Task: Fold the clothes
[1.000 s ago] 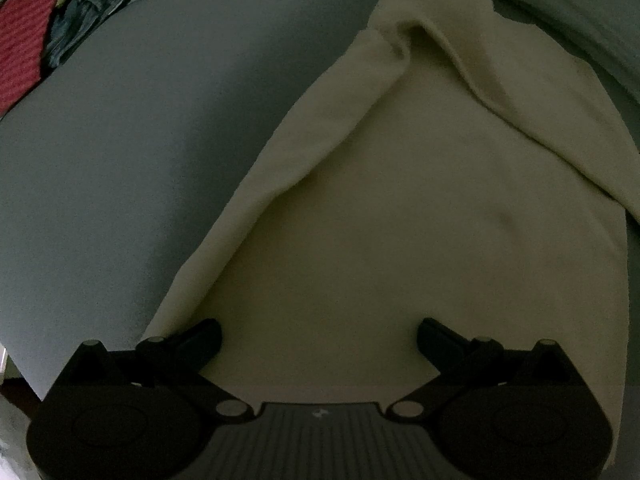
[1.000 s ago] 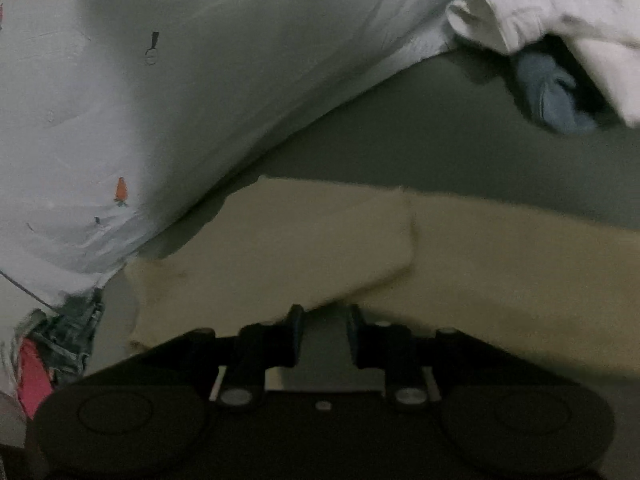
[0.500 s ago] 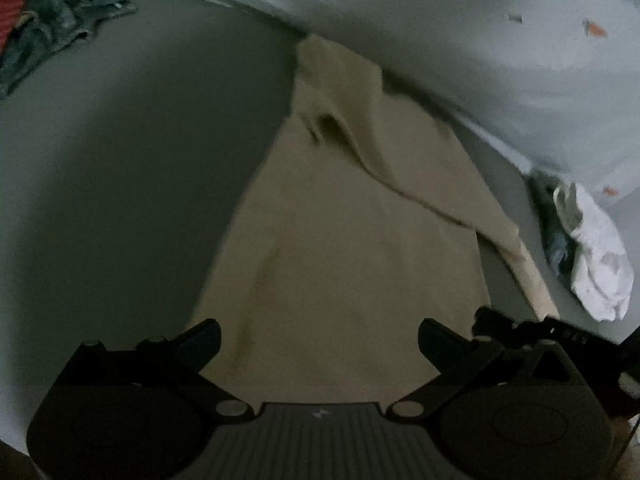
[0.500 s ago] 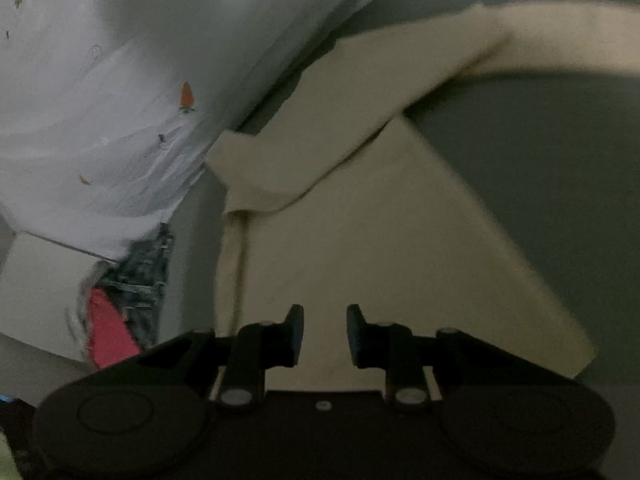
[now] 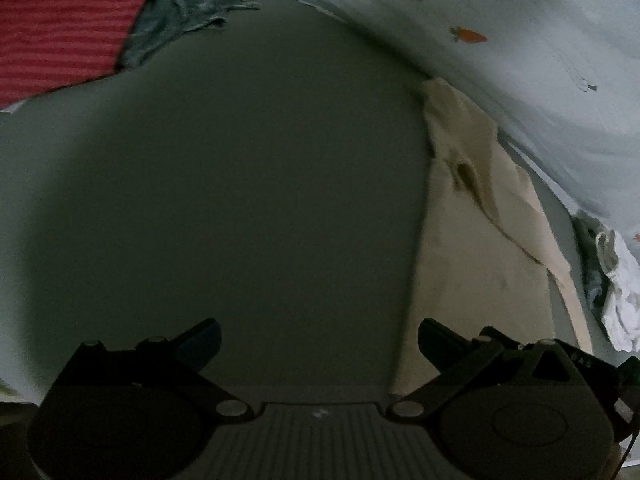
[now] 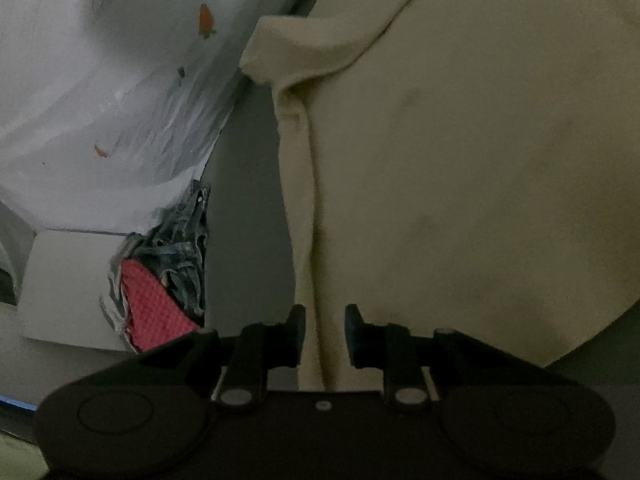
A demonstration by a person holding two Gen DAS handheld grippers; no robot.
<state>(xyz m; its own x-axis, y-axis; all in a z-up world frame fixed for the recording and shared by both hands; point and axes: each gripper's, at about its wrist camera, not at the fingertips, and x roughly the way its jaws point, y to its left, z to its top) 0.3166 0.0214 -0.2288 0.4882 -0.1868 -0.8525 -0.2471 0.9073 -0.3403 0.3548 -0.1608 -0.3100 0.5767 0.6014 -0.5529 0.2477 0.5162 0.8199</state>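
The grey bed surface (image 5: 248, 208) is now filling the left wrist view, where a second ago cream cloth lay. The cream garment (image 6: 460, 168) is lying flat beside the carrot-print bedding (image 5: 520, 40), one sleeve folded over its body, and has slid to that view's right edge. The left gripper (image 5: 320, 340) is standing wide, released, over bare surface. The right gripper (image 6: 324, 334) is nearly closed but empty, lining up on the garment's long edge; judged, the next fold is being set up.

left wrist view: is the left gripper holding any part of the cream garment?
No: the left gripper stands wide open over bare grey surface, and the cream garment lies off to its right.
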